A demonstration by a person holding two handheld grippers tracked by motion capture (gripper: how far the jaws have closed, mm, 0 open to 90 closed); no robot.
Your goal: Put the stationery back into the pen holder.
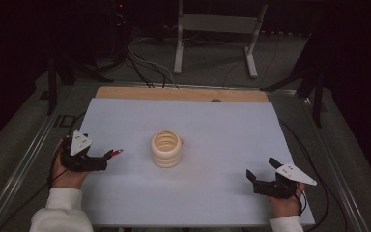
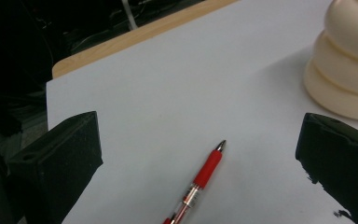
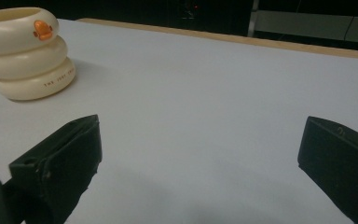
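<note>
A cream holder [image 1: 166,148] made of three stacked rings stands upright at the table's middle; it also shows in the left gripper view [image 2: 349,70] and, with a small orange mark, in the right gripper view [image 3: 25,53]. A red pen [image 2: 208,170] lies flat on the table between the wide-apart jaws of my left gripper [image 2: 198,140], its tip pointing away toward the holder. In the high view the pen [image 1: 117,152] sits just left of the holder, at the tip of the left gripper [image 1: 107,158]. My right gripper [image 1: 261,168] is open over bare table at the front right, with nothing between its jaws [image 3: 200,149].
The pale table top [image 1: 222,125] has a wooden strip [image 1: 183,94] along its far edge. Beyond it stand a white metal frame [image 1: 217,29] and cables on the floor. Dark stands flank both sides.
</note>
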